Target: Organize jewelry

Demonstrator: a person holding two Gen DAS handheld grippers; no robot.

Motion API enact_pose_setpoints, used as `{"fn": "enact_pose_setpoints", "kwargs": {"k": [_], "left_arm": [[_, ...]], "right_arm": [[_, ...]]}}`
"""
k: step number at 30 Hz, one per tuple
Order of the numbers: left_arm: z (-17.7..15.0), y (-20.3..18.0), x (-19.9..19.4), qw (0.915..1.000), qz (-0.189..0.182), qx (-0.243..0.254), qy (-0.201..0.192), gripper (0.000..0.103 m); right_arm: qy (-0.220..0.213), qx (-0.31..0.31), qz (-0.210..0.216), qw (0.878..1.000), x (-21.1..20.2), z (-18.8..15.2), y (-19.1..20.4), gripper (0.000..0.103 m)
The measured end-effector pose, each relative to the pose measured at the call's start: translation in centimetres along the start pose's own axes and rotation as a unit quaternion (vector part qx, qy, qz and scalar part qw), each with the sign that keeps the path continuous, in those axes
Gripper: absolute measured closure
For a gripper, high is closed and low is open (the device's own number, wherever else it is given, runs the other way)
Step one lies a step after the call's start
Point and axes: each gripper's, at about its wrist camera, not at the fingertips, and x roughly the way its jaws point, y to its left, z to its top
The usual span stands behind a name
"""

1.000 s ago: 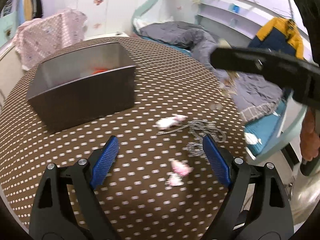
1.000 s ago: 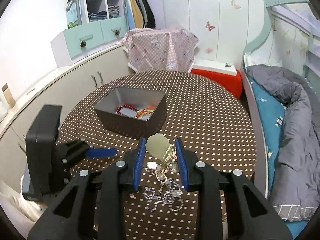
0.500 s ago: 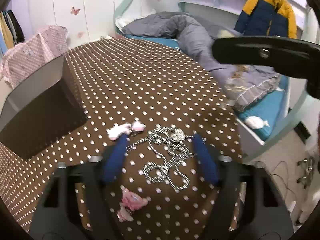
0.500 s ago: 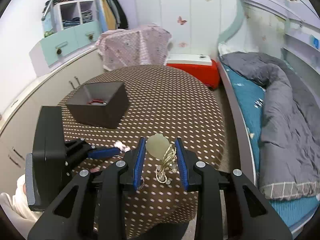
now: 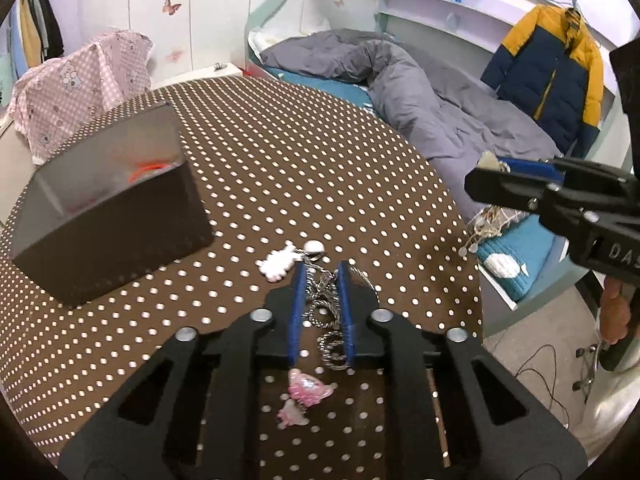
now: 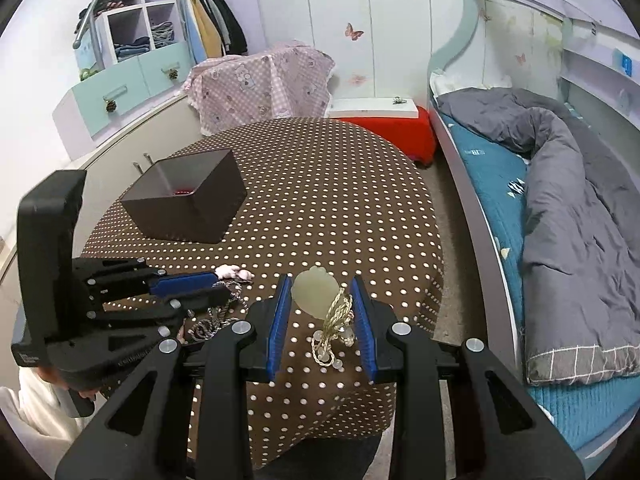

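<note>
Closing just now, the left gripper [image 5: 321, 270] pinches the silver chain [image 5: 325, 322] on the dotted table [image 5: 280, 168]; right gripper [image 6: 322, 284] clutches a jade pendant [image 6: 312, 291]. Box [image 5: 116, 216] sits at ten o'clock.

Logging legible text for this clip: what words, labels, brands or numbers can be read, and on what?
"DA": pale letters cut off by the frame edge, on the right tool's black body.
Left tool's body: a faint line of lettering, too small to read.
Nothing else readable.
</note>
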Motion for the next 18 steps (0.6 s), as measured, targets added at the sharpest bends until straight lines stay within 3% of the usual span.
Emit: {"fn": "enact_pose_setpoints", "kwargs": {"k": [4, 6, 13, 18], "left_arm": [[0.1, 0.3, -0.8, 0.9999, 0.006, -0.006, -0.011, 0.091], [0.2, 0.5, -1.3, 0.9998, 0.009, -0.009, -0.017, 0.099], [0.9, 1.5, -3.4, 0.9984, 0.025, -0.016, -0.048, 0.100], [0.5, 2.3, -3.6, 0.9984, 0.009, -0.021, -0.051, 0.099]], "right_arm": [[-0.003, -0.008, 0.006, 1.000, 0.0, 0.3, 0.5, 0.075], [-0.005, -0.010, 0.007, 1.000, 0.1, 0.4, 0.6, 0.075], [-0.015, -0.023, 0.013, 1.000, -0.1, 1.3, 1.5, 0.075], [-0.019, -0.031, 0.020, 0.999, 0.0, 1.6, 2.1, 0.075]]}}
